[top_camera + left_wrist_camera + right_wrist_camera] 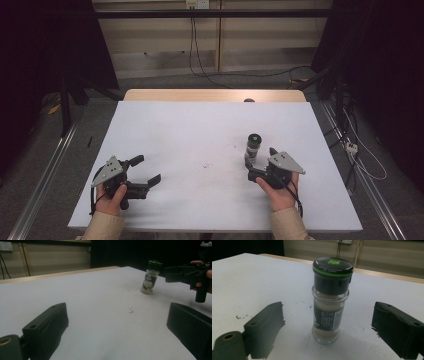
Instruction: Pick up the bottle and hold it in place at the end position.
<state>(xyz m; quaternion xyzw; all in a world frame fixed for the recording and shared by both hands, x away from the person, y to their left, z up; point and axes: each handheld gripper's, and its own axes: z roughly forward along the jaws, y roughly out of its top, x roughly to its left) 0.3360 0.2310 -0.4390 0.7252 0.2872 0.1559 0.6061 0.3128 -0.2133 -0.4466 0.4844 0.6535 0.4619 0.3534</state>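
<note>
A white surface (200, 130) carries small dark marks (206, 164) near its centre. A wooden edge (215, 95) borders its far side. Cables (200, 60) hang against the back wall, with more cables (360, 150) on the floor at right.

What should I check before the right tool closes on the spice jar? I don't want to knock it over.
1. Spice jar upright on the table: ok.
2. Lid on: ok.
3. Right tool open, jaws on either side of the jar: ok.
4. Jar centred between the jaws: ok, roughly.
5. Jaws not yet touching the glass: ok.
6. Left tool open and well away from the jar: ok.
</note>
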